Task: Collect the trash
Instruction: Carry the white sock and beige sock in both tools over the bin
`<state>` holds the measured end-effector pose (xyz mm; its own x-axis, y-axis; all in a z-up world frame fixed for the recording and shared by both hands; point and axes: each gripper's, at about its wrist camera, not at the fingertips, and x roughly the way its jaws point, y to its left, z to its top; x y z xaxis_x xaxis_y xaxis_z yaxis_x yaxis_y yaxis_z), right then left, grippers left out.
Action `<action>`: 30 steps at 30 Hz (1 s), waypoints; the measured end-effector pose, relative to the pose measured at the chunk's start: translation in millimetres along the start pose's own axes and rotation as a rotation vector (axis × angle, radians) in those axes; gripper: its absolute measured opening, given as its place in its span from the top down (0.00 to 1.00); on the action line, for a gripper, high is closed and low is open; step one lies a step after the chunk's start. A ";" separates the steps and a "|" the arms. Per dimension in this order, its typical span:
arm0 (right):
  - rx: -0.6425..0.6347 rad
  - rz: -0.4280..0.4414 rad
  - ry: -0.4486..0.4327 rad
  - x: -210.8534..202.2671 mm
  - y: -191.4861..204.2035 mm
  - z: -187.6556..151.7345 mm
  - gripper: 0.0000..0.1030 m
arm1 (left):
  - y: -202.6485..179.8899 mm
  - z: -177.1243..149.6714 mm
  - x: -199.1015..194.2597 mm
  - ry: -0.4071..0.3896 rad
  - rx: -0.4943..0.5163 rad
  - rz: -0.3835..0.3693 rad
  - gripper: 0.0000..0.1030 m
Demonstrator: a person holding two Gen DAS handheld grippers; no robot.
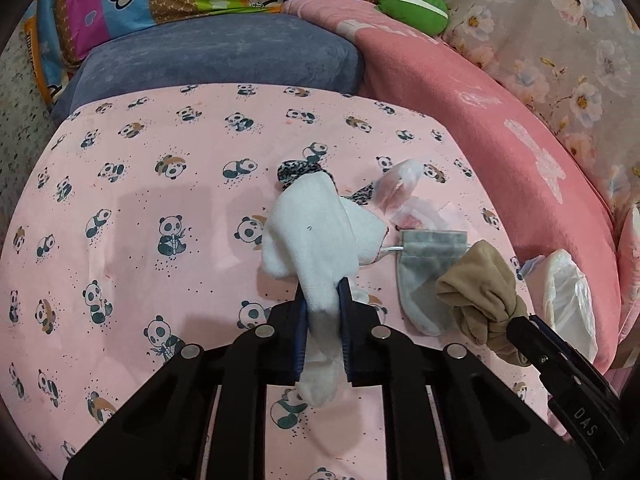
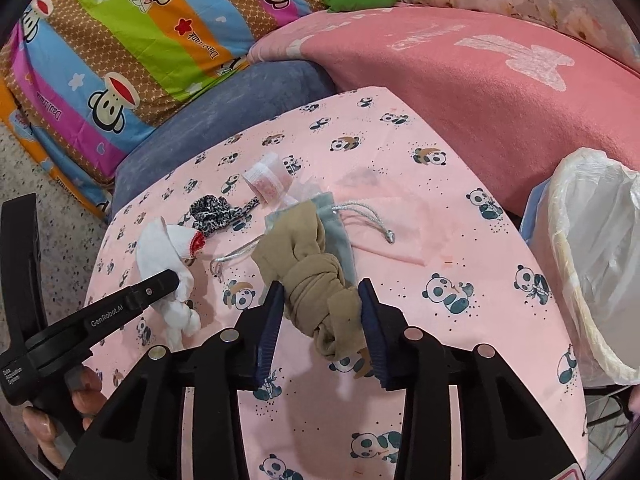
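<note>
**Ana:** Socks, one in each set of tongs. Why are both lifted together?

**Ben:** My guess is so a single trip to the bin clears two pieces. The left tongs [image 1: 322, 300] are pressed together on the white sock [image 1: 316, 232], pinching it low down so the bulk flops forward over the tips and hangs above the bed [image 1: 132, 200].

**Ana:** And the right ones?

**Ben:** The right tongs [image 2: 320, 304] have the knotted tan sock [image 2: 312, 276] between the blades. It touches the right blade, but a gap shows beside the left blade, so I cannot tell whether the grip is firm.

**Ana:** Where would they go?

**Ben:** The bin [image 2: 592, 264], lined with a thin white bag, stands at the right edge of the bed, close to the right tongs. Its mouth faces up and open, probably why it sits there.

**Ana:** What remains?

**Ben:** On the panda sheet, farther off: a grey drawstring pouch [image 2: 340, 236] right behind the tan sock, a clear plastic packet [image 2: 268, 180] beyond that, and a leopard-print scrap [image 2: 212, 216] to the left. None is touched.

**Ana:** Any risk?

**Ben:** The tan sock could slip if that grip is loose.
</note>
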<state>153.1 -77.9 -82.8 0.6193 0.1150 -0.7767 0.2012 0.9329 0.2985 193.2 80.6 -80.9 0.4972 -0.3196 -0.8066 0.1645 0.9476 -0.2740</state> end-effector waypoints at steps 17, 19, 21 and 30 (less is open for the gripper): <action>0.053 0.000 -0.173 -97.4 -37.7 15.6 0.64 | -100.7 -2.4 -53.5 -0.087 0.179 -0.076 0.86; 0.062 -0.007 -0.190 -109.0 -45.2 16.6 0.64 | -113.1 -4.4 -58.0 -0.093 0.202 -0.084 0.86; 0.074 -0.015 -0.210 -121.8 -55.2 17.0 0.64 | -125.6 -6.9 -62.3 -0.099 0.227 -0.093 0.86; 0.136 -0.050 -0.274 -164.0 -102.6 14.4 0.64 | -178.6 -17.8 -69.9 -0.106 0.330 -0.128 0.86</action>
<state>41.8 -197.4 22.0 0.7840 -0.0438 -0.6192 0.3250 0.8788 0.3493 113.9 -66.3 15.1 0.5371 -0.4501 -0.7134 0.4882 0.8556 -0.1722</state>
